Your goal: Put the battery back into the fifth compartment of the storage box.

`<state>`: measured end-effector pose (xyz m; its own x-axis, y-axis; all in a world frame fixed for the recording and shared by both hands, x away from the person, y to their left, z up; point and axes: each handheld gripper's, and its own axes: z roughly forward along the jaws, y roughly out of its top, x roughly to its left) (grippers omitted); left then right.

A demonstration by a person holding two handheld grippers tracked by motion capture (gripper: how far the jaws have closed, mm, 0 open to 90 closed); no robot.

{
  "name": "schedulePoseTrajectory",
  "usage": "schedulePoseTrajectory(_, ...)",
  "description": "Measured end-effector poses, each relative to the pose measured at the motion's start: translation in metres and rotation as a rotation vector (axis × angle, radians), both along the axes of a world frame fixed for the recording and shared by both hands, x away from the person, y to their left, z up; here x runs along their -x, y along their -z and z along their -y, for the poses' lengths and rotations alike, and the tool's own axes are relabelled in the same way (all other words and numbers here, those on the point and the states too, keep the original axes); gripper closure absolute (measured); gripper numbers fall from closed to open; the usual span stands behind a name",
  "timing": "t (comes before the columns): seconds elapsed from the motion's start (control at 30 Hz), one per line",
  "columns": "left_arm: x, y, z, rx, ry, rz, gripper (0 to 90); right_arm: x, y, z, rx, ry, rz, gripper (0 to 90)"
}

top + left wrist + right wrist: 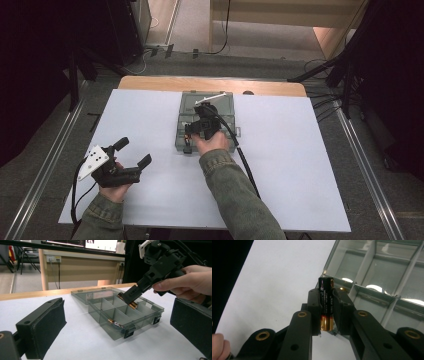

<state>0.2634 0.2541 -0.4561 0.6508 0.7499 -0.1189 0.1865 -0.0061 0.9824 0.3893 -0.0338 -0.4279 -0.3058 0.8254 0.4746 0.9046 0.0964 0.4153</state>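
From the high view, the right gripper hangs over the clear compartment box near the worktop's far edge, while the left gripper sits near the left edge, jaws spread and holding nothing.

In the left gripper view, a second battery lies in a near compartment.

In the right gripper view, the jaws are clenched on a battery above the box's edge.

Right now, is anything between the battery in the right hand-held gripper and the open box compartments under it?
Nothing visible. The right hand-held gripper holds the battery just above the clear box, whose lid lies flat behind it. The compartments below look open; another battery lies in a nearer one.
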Motion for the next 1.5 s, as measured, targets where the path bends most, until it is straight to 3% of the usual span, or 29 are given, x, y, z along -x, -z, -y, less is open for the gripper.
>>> schedulePoseTrajectory(0.23, 0.0, 0.0, 0.0, 0.0, -0.002, 0.002, 0.0, -0.004, 0.004, -0.003, -0.038, 0.036, -0.018, 78.0)
schedulePoseTrajectory(0.37, 0.0, 0.0, -0.001, 0.0, -0.007, 0.005, 0.0, -0.004, 0.008, -0.006, -0.03, 0.051, -0.025, 76.3)
schedulePoseTrajectory(0.43, 0.0, 0.0, 0.0, 0.0, -0.007, 0.004, 0.0, -0.003, 0.009, -0.007, -0.046, 0.064, -0.022, 68.1)
schedulePoseTrajectory(0.57, 0.0, 0.0, 0.0, 0.001, -0.006, 0.004, 0.0, 0.0, 0.005, -0.009, -0.047, 0.065, -0.003, 60.5)
schedulePoseTrajectory(0.7, 0.0, 0.0, 0.0, 0.0, -0.006, 0.004, 0.0, 0.003, 0.002, -0.008, -0.035, 0.036, 0.016, 38.2)
schedulePoseTrajectory(0.77, 0.0, 0.0, 0.0, -0.002, -0.005, 0.003, 0.1, 0.005, 0.001, -0.008, 0.007, 0.015, 0.035, 22.7)
schedulePoseTrajectory(0.83, 0.0, 0.0, 0.0, -0.001, -0.005, 0.003, 0.1, 0.009, 0.001, -0.01, 0.108, -0.029, 0.054, 6.9)
schedulePoseTrajectory(0.9, 0.0, 0.0, 0.0, -0.002, -0.006, 0.004, 0.0, 0.014, 0.001, -0.011, 0.205, -0.044, 0.075, 1.2)
schedulePoseTrajectory(0.97, 0.0, 0.0, 0.0, -0.002, -0.006, 0.004, 0.0, 0.019, 0.001, -0.011, 0.258, -0.067, 0.103, 0.0)
schedulePoseTrajectory(1.27, 0.001, 0.0, 0.0, -0.004, -0.007, 0.002, 0.0, 0.033, -0.006, 0.007, 0.186, -0.12, 0.088, 0.0)
schedulePoseTrajectory(1.5, 0.001, 0.001, 0.001, -0.023, -0.011, -0.002, 0.0, 0.045, -0.012, 0.015, 0.203, -0.181, 0.099, 0.0)
